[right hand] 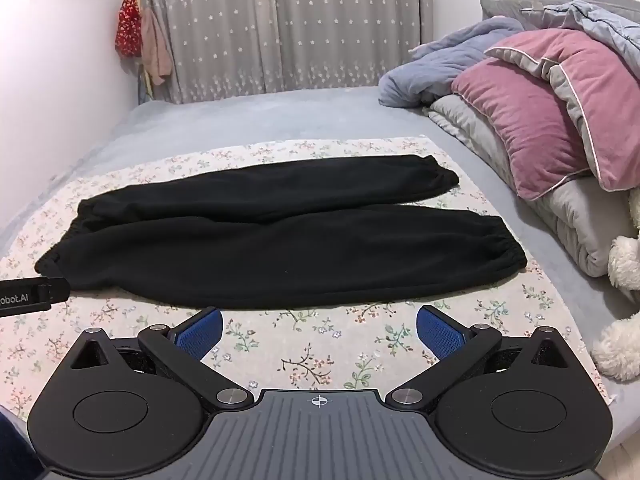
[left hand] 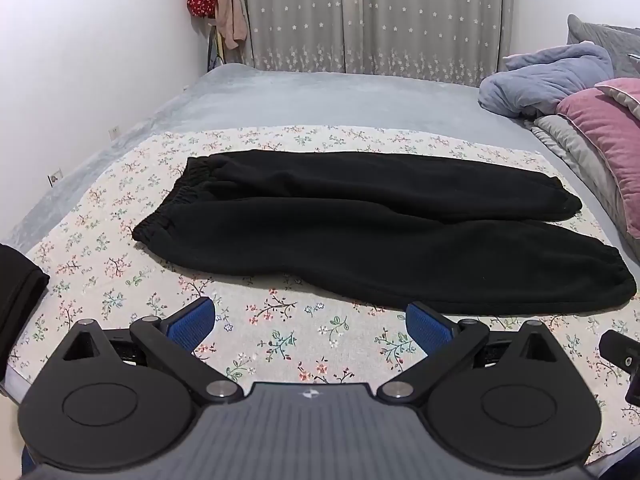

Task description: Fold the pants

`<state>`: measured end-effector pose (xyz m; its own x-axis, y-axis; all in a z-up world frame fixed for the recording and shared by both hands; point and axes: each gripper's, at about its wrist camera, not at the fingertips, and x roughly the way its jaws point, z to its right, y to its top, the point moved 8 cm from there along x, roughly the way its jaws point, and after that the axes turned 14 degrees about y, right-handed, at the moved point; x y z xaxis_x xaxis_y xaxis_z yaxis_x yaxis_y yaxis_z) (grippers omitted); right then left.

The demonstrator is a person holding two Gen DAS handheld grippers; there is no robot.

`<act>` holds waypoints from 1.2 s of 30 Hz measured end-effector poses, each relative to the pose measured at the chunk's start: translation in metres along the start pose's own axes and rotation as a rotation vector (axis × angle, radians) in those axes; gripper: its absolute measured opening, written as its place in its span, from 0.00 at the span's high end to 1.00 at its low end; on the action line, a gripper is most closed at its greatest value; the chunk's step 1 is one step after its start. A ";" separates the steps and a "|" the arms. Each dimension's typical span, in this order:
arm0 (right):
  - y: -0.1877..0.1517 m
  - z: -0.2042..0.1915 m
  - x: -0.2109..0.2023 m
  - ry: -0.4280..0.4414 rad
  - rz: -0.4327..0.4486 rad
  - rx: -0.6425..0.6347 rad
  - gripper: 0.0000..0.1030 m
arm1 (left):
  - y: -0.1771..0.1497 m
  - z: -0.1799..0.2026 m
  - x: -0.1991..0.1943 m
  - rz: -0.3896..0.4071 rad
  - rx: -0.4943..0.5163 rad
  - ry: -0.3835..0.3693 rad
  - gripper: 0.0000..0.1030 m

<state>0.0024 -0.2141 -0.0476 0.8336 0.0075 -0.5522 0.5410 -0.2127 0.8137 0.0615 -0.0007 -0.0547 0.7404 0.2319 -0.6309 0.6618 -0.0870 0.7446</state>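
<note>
Black sweatpants (left hand: 360, 232) lie flat on a floral cloth (left hand: 280, 340), waistband to the left, both cuffed legs pointing right; they also show in the right wrist view (right hand: 280, 248). My left gripper (left hand: 310, 324) is open and empty, hovering just short of the pants' near edge. My right gripper (right hand: 319, 330) is open and empty, also just short of the near leg. Part of the right gripper (left hand: 622, 354) shows at the right edge of the left wrist view, and part of the left gripper (right hand: 32, 294) at the left edge of the right wrist view.
The floral cloth (right hand: 320, 360) covers a grey bed (left hand: 320, 96). Pink pillows (right hand: 540, 120), a blue blanket (right hand: 440, 68) and a white plush toy (right hand: 620, 320) lie at the right. A curtain (left hand: 372, 12) hangs behind. A dark cloth (left hand: 16, 288) sits at the left edge.
</note>
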 end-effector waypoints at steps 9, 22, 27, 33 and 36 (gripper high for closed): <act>0.001 0.001 0.000 -0.015 -0.003 -0.020 0.00 | -0.001 0.002 -0.003 -0.002 -0.006 -0.015 0.00; 0.004 -0.003 0.001 -0.030 0.007 -0.026 0.00 | 0.001 0.004 0.003 0.012 -0.060 -0.062 0.00; 0.006 -0.003 0.001 -0.047 0.012 -0.056 0.00 | 0.000 -0.001 0.014 -0.003 -0.085 -0.055 0.00; 0.002 -0.004 0.012 -0.038 -0.019 -0.036 0.00 | -0.004 -0.005 0.027 -0.042 -0.086 -0.059 0.00; 0.003 -0.005 0.017 -0.053 -0.028 -0.059 0.00 | -0.003 -0.006 0.034 -0.060 -0.090 -0.070 0.00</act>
<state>0.0187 -0.2099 -0.0534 0.8122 -0.0395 -0.5821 0.5706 -0.1548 0.8065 0.0843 0.0138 -0.0770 0.7086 0.1655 -0.6859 0.6939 0.0131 0.7200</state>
